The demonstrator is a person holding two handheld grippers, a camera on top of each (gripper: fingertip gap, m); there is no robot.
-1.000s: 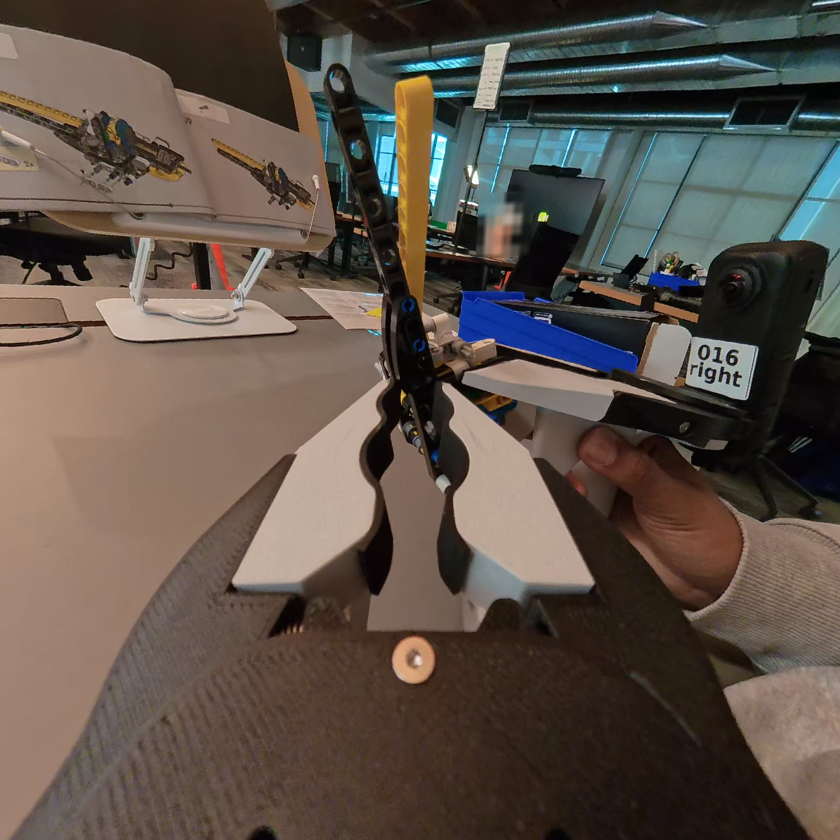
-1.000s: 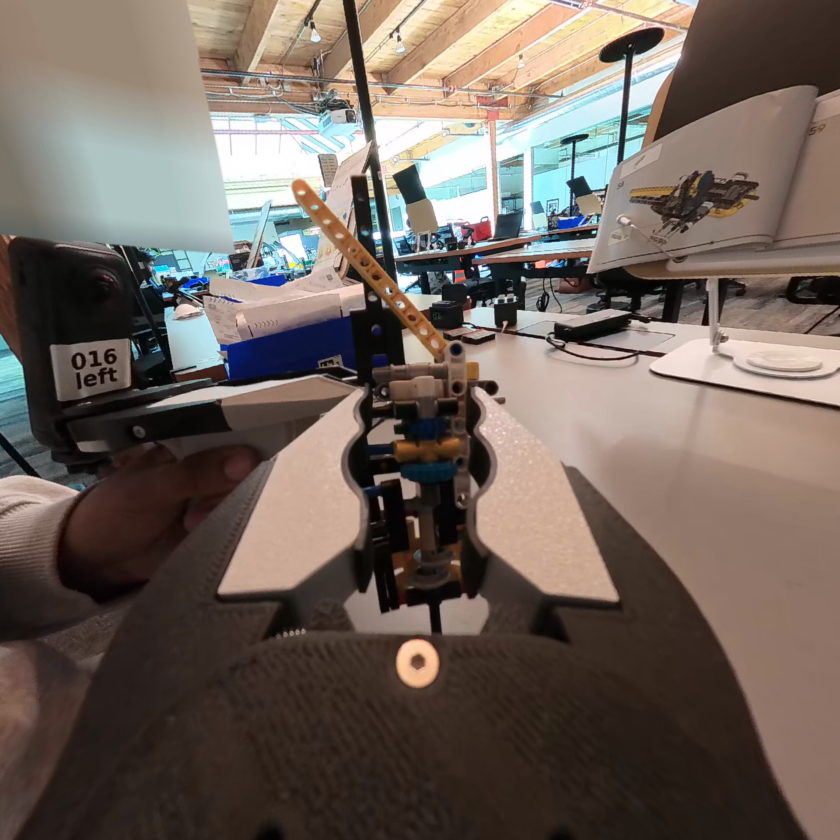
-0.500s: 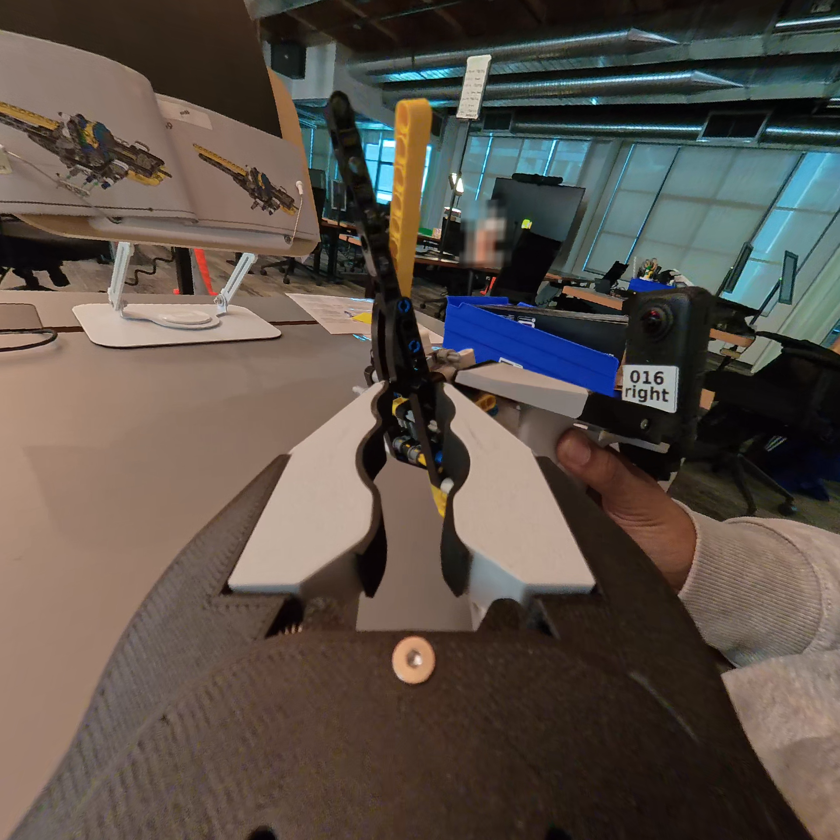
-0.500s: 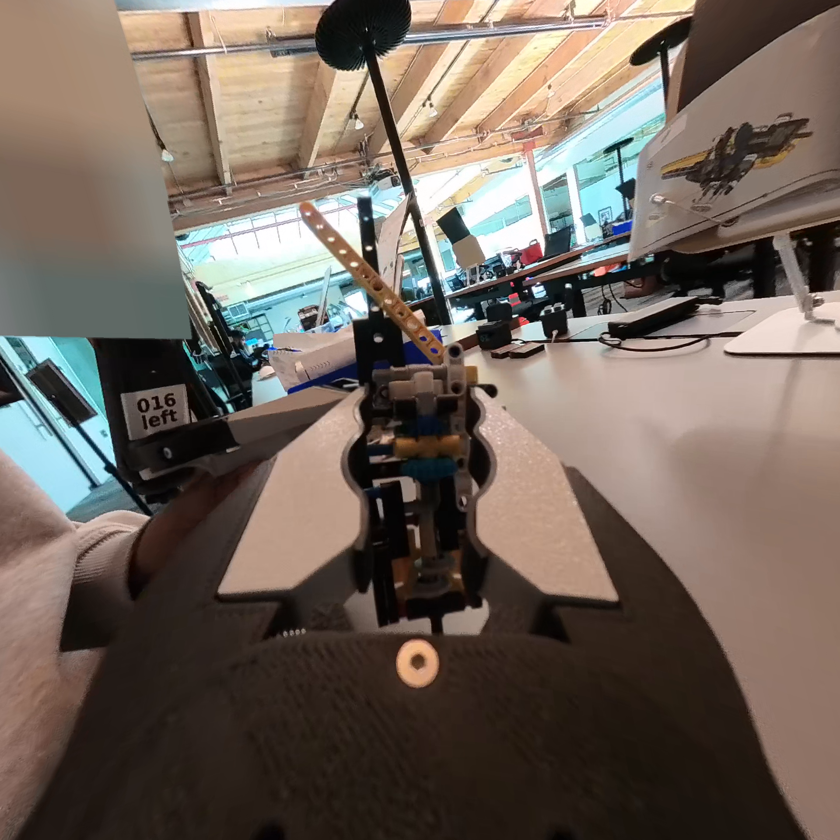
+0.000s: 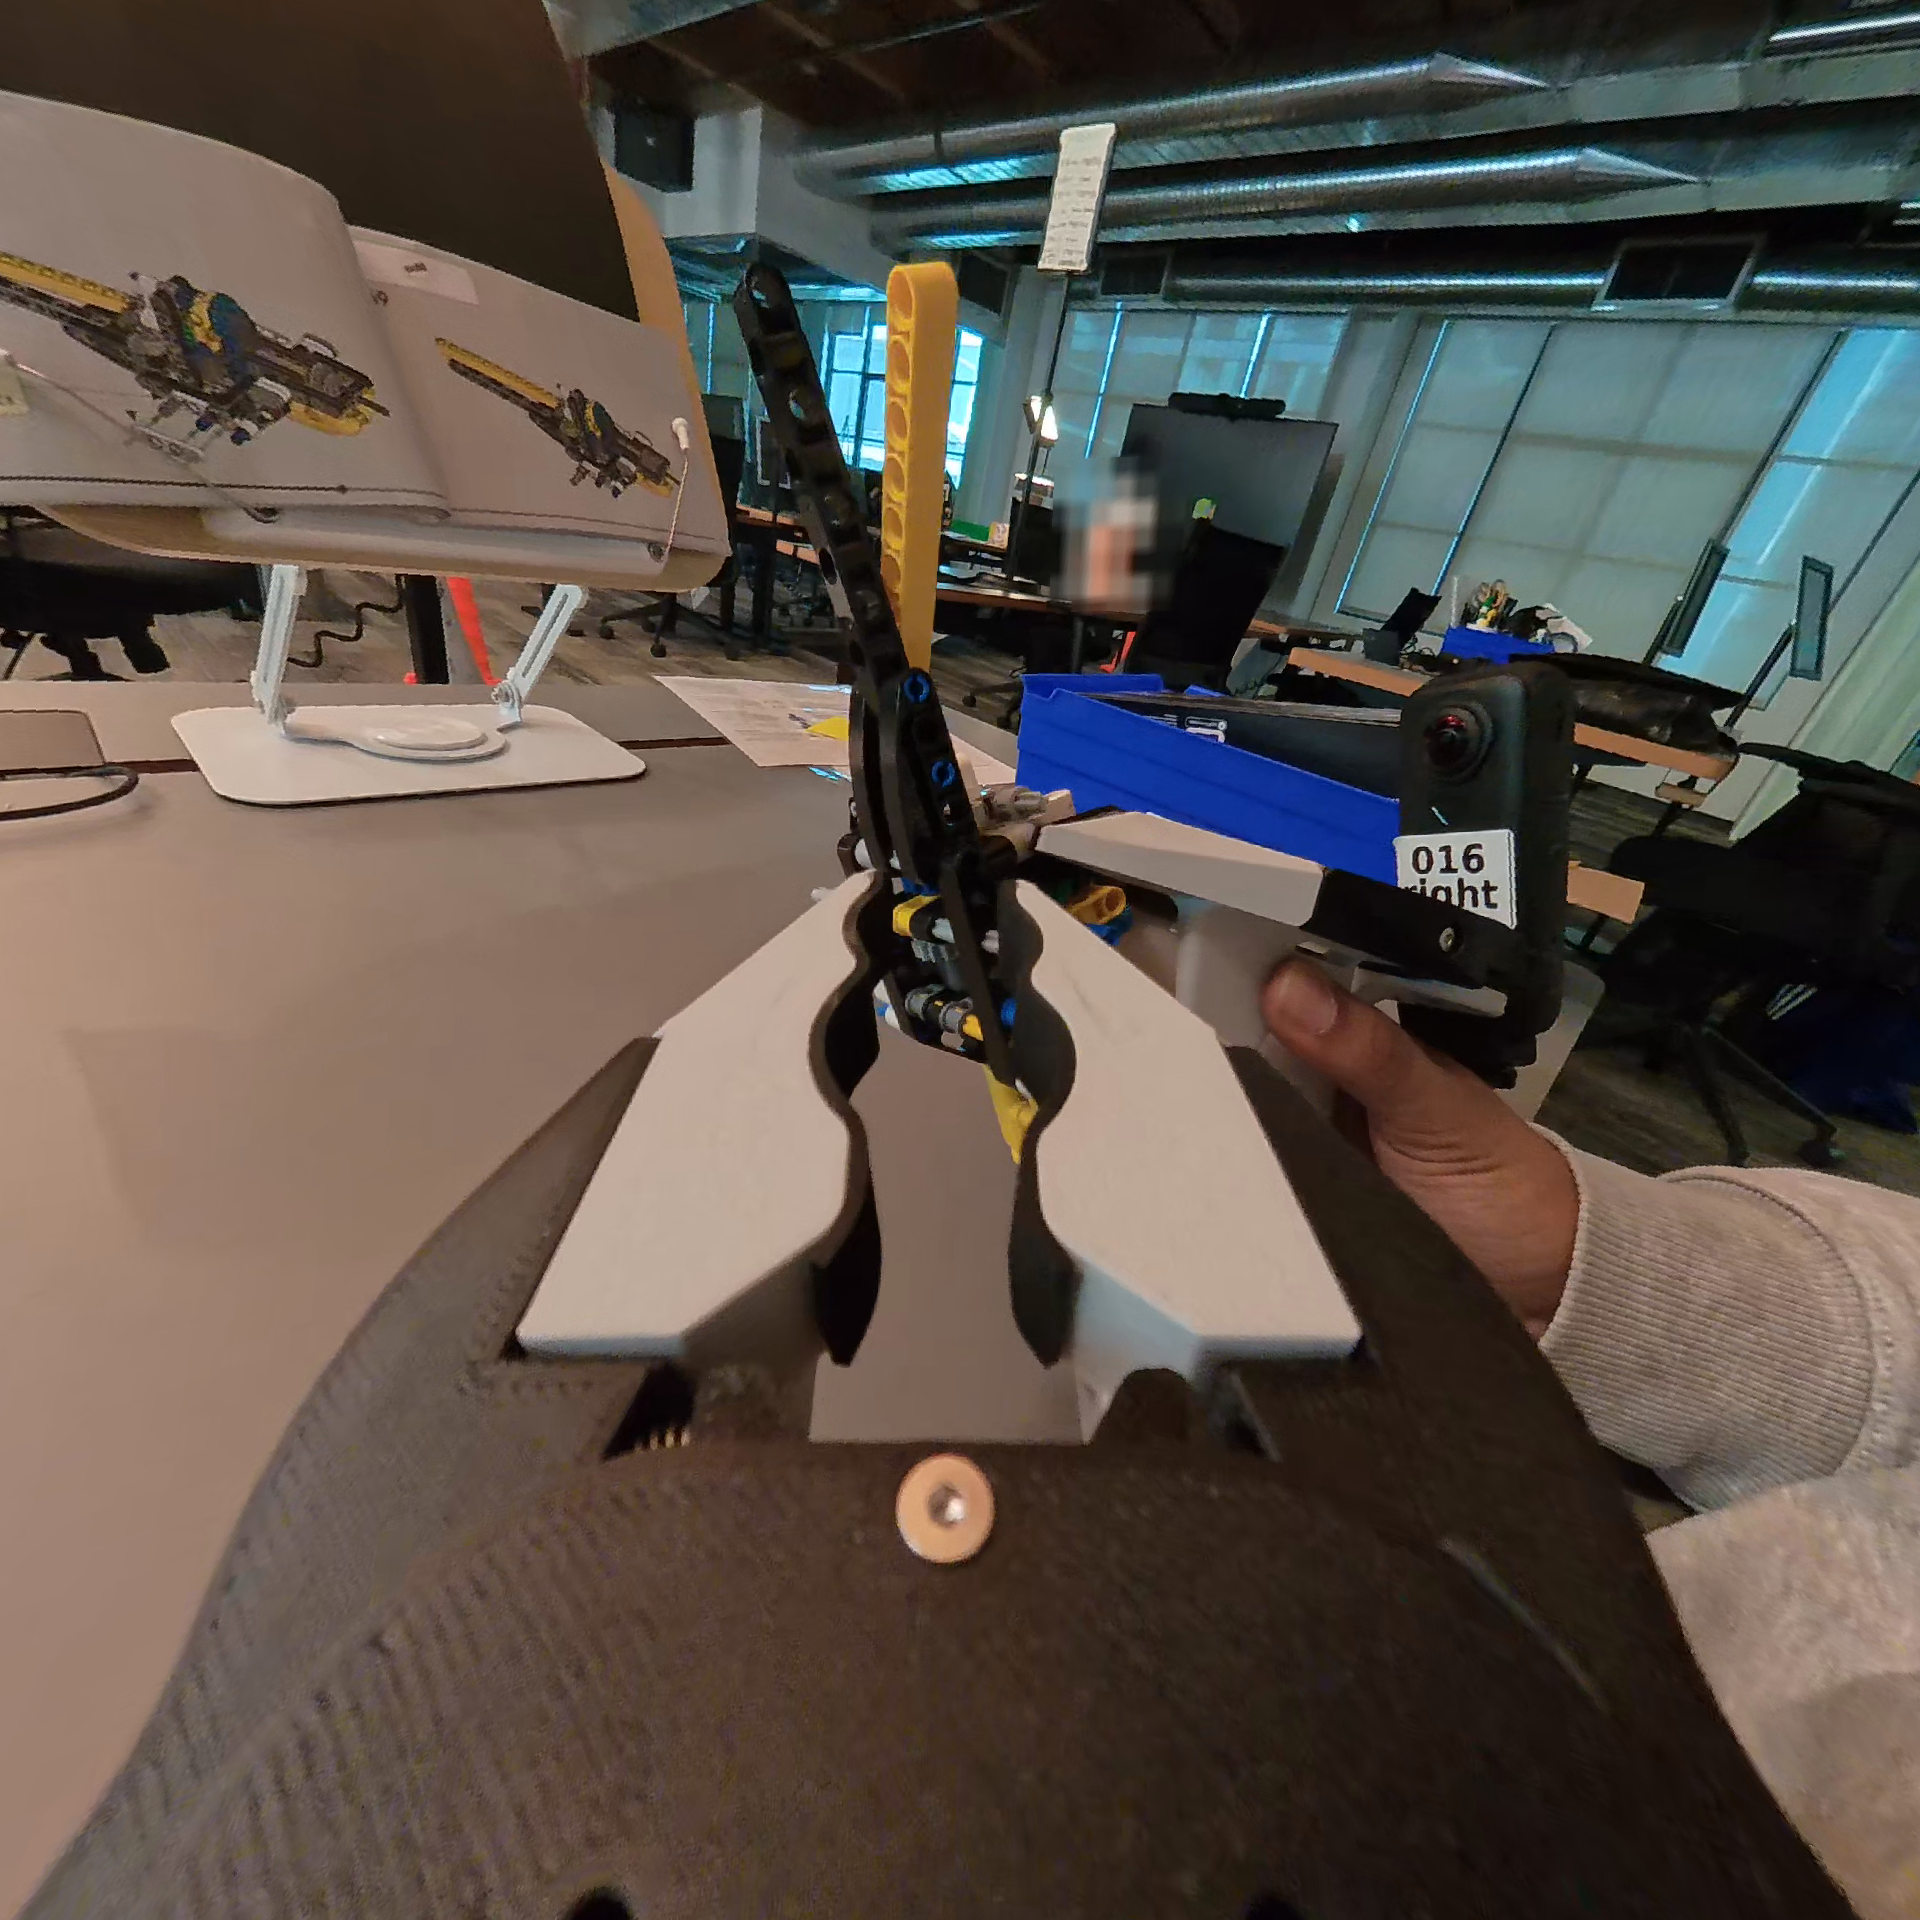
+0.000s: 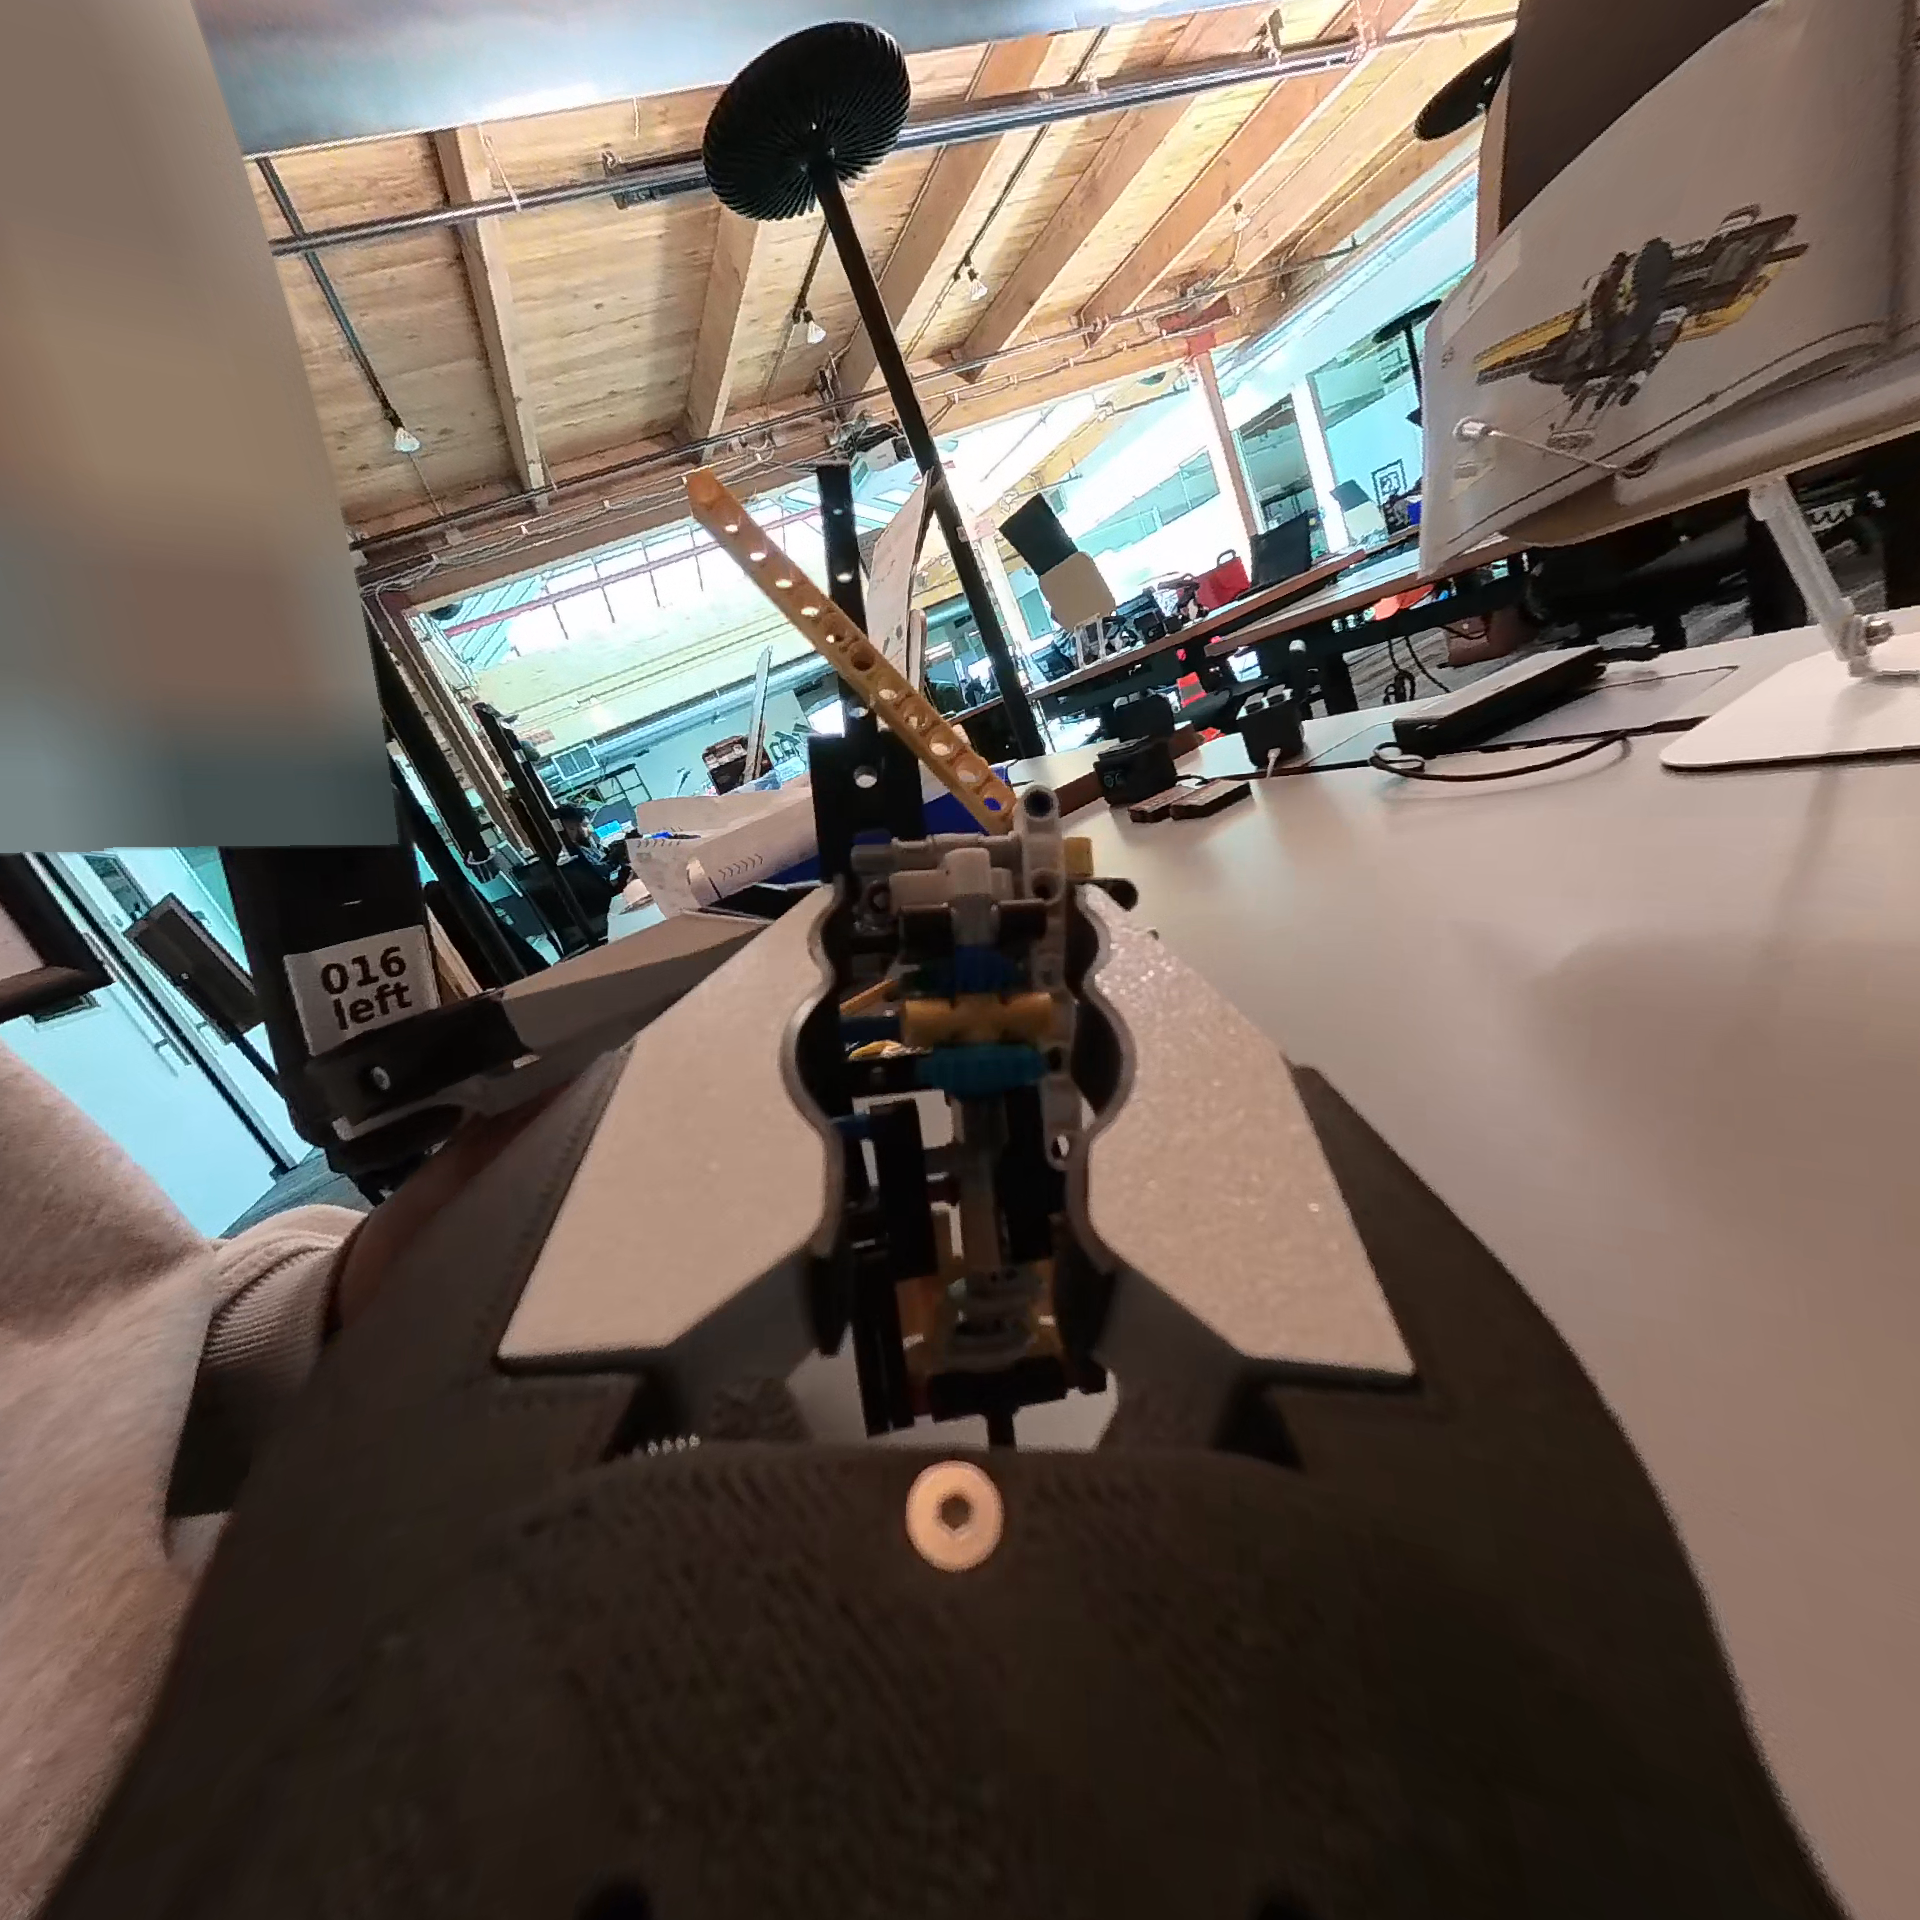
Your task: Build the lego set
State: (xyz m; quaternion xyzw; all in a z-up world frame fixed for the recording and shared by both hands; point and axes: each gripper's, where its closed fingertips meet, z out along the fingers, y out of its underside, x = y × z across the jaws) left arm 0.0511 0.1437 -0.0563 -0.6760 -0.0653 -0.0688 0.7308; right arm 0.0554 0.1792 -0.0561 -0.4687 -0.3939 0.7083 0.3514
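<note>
pinching the lego model [image 6: 961,1091] lengthwise in my right gripper [image 6: 956,1039], i keep its long beams rising between my left gripper [image 5: 940,997]'s fingers, clamped low on it.

My two wrist cameras look close along my tongs from opposite sides, sharing the lego assembly [image 5: 935,883] [image 6: 966,1039] above the surface [image 5: 364,987].

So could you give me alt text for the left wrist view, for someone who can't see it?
Two white gripper fingers close around a half-built black, yellow and blue lego model, its long black beam and yellow beam pointing up. A second handheld gripper grips the model from the right, above a grey table.
</note>
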